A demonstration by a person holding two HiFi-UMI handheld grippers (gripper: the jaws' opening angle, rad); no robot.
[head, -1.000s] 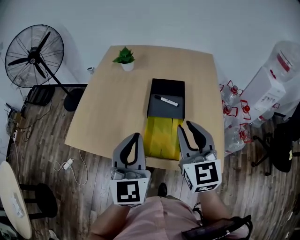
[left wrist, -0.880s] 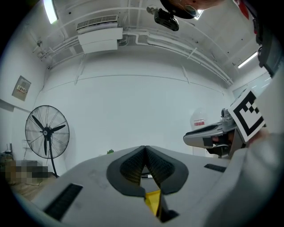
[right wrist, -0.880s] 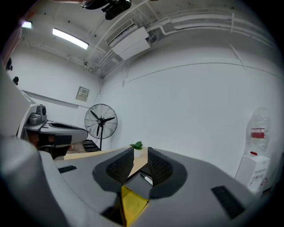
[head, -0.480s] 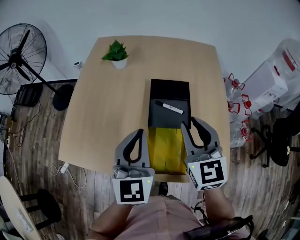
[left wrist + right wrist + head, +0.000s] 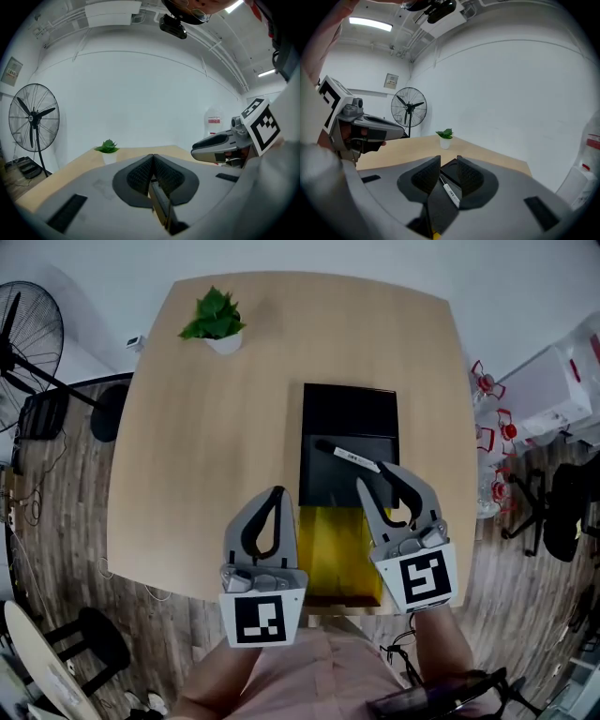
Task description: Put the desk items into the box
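Claw left (image 5: 152, 156) closed, claw right (image 5: 448, 160) ajar

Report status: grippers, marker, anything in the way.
Left gripper shut, empty, over the table. Right gripper open, just above the marker. That marker lies on the black box, not gripped. Nothing blocks it.

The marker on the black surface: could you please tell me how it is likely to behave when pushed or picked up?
The marker looks slim and round, so a push would probably roll it. It seems rigid and likely light for its size. Its smooth white barrel may slip, so the jaws should probably close across its middle.
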